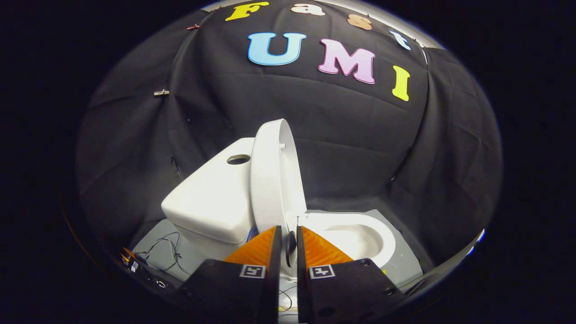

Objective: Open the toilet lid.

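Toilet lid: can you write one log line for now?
lid: raised upright, edge between fingers | gripper: shut on lid | bowl: uncovered

A staged test booth, not a real bathroom: black cloth hangs as the walls behind a white toilet set on a grey floor panel, with loose wires trailing beside the cistern.

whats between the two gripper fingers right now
In the gripper view, the raised toilet lid's lower edge sits between the nearly closed fingers of the gripper, with the tank to one side and the open bowl to the other.
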The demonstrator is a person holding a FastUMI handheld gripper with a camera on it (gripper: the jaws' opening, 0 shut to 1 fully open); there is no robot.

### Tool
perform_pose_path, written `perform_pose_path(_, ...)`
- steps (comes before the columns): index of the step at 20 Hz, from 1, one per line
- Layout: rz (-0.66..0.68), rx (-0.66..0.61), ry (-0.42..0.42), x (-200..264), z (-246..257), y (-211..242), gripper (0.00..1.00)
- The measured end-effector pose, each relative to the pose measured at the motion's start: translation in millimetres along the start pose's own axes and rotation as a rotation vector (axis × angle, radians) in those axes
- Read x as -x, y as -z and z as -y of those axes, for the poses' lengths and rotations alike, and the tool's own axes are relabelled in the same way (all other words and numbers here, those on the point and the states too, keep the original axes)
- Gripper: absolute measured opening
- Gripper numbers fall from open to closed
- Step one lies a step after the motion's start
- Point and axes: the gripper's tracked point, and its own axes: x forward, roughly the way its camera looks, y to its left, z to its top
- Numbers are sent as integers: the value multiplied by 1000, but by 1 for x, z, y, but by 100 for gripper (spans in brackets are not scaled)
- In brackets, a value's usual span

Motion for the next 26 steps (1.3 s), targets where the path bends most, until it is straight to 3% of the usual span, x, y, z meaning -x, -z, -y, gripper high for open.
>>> perform_pose_path(5,-25,-9,-27,-1,3,5,100)
perform_pose_path(17,84,-23,-53,25,34,-49,99)
perform_pose_path(26,237,-71,-42,73,92,-119,99)
